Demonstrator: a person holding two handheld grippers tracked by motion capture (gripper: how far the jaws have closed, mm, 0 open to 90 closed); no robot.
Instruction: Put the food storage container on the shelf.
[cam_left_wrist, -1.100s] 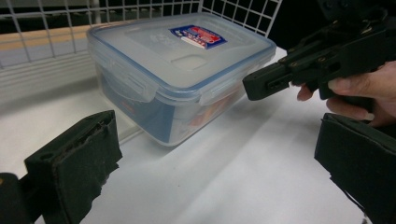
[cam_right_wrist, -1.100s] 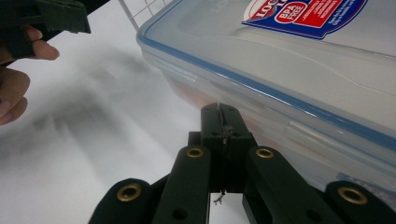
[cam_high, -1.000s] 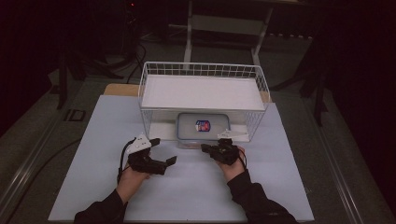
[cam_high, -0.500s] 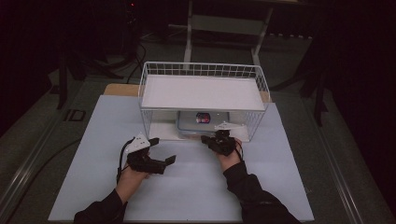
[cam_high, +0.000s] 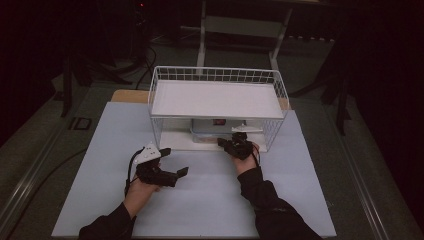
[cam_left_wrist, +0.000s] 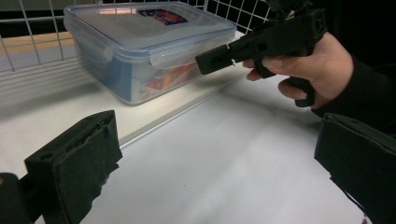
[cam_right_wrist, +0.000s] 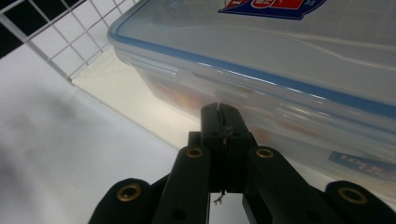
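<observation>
Right tool (cam_high: 226, 143), jaws together, now forward against the lidded container (cam_right_wrist: 280, 60); left tool (cam_high: 175, 162) apart.

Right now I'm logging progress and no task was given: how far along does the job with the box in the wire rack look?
Done: little that shows; the lidded plastic box sits on the lower shelf of the wire rack. In hand: the right hand-held gripper, jaws shut, tip at the box's front wall; whether it touches is unclear. The left hand-held gripper is open over the table. Left: whatever handling the box needs; nothing has been lifted or opened.
</observation>
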